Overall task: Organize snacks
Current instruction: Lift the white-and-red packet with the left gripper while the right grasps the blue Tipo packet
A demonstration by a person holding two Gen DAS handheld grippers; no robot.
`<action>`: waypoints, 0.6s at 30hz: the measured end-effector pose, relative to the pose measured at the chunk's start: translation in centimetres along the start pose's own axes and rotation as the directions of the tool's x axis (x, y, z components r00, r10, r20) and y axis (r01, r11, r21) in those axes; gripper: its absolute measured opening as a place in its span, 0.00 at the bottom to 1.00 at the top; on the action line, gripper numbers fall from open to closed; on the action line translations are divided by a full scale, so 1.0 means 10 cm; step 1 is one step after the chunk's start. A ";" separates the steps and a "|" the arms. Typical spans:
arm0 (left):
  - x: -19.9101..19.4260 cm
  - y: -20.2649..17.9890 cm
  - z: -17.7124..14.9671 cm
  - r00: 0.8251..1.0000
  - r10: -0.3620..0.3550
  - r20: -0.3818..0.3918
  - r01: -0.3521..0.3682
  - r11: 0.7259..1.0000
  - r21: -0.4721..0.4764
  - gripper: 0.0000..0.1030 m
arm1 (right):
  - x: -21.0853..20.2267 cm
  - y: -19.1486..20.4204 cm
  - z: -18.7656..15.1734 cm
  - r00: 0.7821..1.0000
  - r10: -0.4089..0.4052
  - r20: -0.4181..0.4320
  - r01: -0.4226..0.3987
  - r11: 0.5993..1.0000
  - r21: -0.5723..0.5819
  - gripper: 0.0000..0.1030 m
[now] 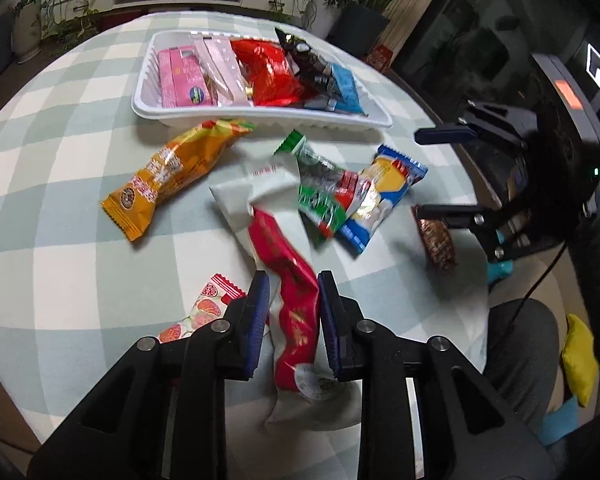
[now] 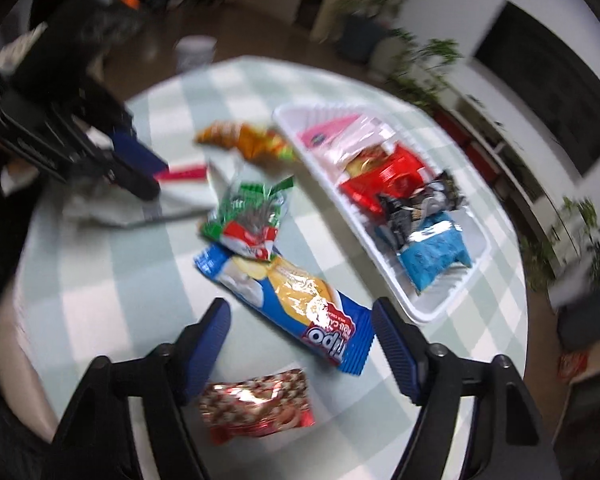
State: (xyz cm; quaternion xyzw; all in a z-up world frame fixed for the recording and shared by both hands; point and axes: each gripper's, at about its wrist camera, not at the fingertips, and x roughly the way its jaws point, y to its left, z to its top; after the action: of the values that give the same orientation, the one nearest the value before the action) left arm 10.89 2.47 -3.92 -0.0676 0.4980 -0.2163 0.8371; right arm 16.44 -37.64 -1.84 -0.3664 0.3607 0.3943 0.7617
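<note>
- Right up close, the left gripper [image 1: 293, 312] is clamped on a red-and-white packet [image 1: 296, 312], its blue pads pinching the wrapper at both sides.
- Just left of those fingers, a strawberry-print sweet [image 1: 204, 312] lies flat on the checked tablecloth [image 1: 60, 200].
- Over on the other side, the right gripper [image 2: 300, 336] has its jaws spread, nothing pinched. A blue Tipo cake bar [image 2: 300, 304] lies on the cloth between the fingertips, and a shiny red nut packet [image 2: 256, 404] sits just below them.
- Mid-table now: a green-and-red wrapper [image 1: 324, 196] overlaps the end of the blue bar.
- Further left, an orange packet [image 1: 168, 176] lies on a slant, just short of the tray.
- At the back, the white tray [image 1: 260, 120] is already loaded: pink box [image 1: 180, 76], pale pink sachets, red bag [image 1: 268, 72], dark wrappers, light blue packet [image 1: 346, 88].
- Beyond the table edge, potted plants [image 1: 364, 0] line the wall.
</note>
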 end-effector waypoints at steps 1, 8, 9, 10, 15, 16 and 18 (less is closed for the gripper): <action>0.04 -0.01 -0.01 1.000 0.003 -0.015 -0.003 1.000 0.009 0.22 | 0.10 -0.01 0.03 0.999 0.025 -0.024 -0.025 0.999 -0.021 0.67; 0.18 -0.04 0.07 0.996 0.056 -0.065 -0.054 0.998 0.033 0.39 | 0.46 0.00 0.10 0.990 0.099 -0.101 -0.108 0.990 -0.090 0.67; 0.20 -0.07 0.08 0.995 0.066 -0.073 -0.062 0.997 0.047 0.41 | 0.52 0.01 0.10 0.989 0.092 -0.114 -0.104 0.989 -0.105 0.67; 0.24 -0.13 0.11 0.992 0.087 -0.086 -0.080 0.994 0.077 0.46 | 0.56 0.02 0.09 0.989 0.087 -0.123 -0.101 0.988 -0.120 0.68; 0.44 -0.37 0.23 0.969 0.175 -0.175 -0.138 0.969 0.206 0.75 | 0.59 -0.04 0.11 0.983 0.129 -0.130 -0.143 0.984 -0.106 0.69; 0.47 -0.41 0.24 0.961 0.208 -0.181 -0.165 0.960 0.227 0.75 | 0.59 -0.05 0.11 0.982 0.137 -0.133 -0.151 0.983 -0.100 0.69; 0.49 -0.40 0.26 0.961 0.216 -0.170 -0.176 0.959 0.223 0.74 | 0.62 -0.07 0.12 0.977 0.160 -0.144 -0.172 0.982 -0.078 0.65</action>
State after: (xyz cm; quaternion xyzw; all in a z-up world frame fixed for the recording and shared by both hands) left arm 13.93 -3.47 -5.25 0.0904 0.5558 -0.1875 0.8048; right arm 20.02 -34.84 -6.23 -0.3952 0.4233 0.4464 0.6822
